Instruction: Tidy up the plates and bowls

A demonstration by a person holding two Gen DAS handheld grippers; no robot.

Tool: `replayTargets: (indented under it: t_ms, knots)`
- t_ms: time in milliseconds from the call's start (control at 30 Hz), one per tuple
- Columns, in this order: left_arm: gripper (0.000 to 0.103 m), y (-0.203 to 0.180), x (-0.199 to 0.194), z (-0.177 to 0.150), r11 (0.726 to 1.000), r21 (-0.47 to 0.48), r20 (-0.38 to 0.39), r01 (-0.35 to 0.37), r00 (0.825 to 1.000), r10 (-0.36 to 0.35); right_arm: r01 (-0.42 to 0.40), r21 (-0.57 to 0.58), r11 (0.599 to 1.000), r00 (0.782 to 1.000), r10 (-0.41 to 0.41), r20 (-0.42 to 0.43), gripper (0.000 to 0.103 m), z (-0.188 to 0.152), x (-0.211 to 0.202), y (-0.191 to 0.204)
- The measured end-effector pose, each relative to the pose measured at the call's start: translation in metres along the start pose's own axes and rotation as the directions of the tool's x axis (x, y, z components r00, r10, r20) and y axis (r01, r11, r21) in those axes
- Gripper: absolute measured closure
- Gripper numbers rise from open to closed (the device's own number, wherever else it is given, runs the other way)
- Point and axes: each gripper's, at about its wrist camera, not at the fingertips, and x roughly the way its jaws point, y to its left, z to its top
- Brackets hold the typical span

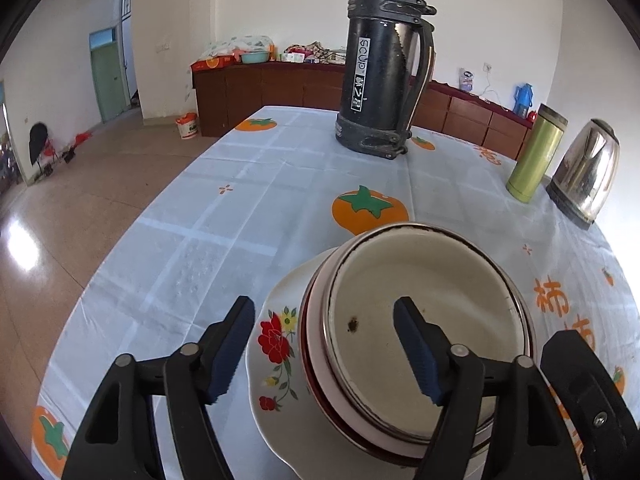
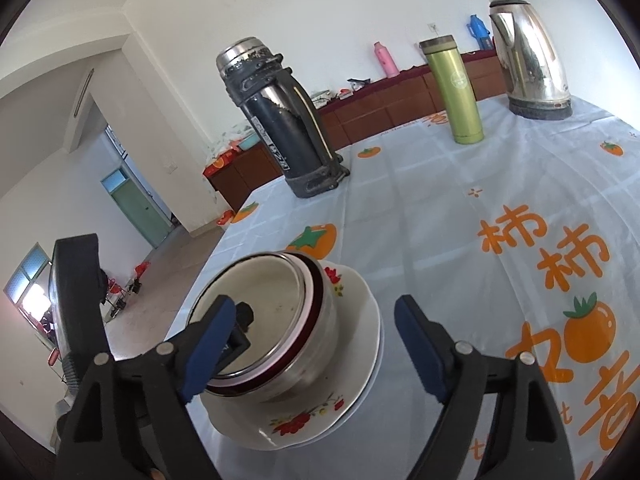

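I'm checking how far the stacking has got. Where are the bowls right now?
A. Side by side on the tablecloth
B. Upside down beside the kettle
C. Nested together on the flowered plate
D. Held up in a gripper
C: the nested bowls sit inside one another, upright, on the flowered plate, and neither the left gripper nor the right gripper, both open, presses on them.
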Motion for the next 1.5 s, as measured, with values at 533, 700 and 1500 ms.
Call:
replayTargets:
  t_ms: [533,700,1500]
  knots:
    - [0.024,0.005,-0.022,-0.011,0.998,0.033,0.142,-0.047,0.989,0.041,0.014,-0.026,1.000,0.998,-0.012,0.056,0.006,-0.009,-0.009,0.000]
    - [0.023,0.006,-0.024,-0.015,0.998,0.032,0.153,-0.054,0.987,0.048,0.027,-0.036,0.999,0.998,-0.025,0.066,0.005,-0.012,-0.010,-0.001]
    - [0.019,0.017,-0.047,-0.032,1.000,-0.003,0.215,-0.023,0.976,0.023,0.070,-0.072,0.995,0.989,-0.060,0.137,0.001,-0.021,-0.027,0.001]
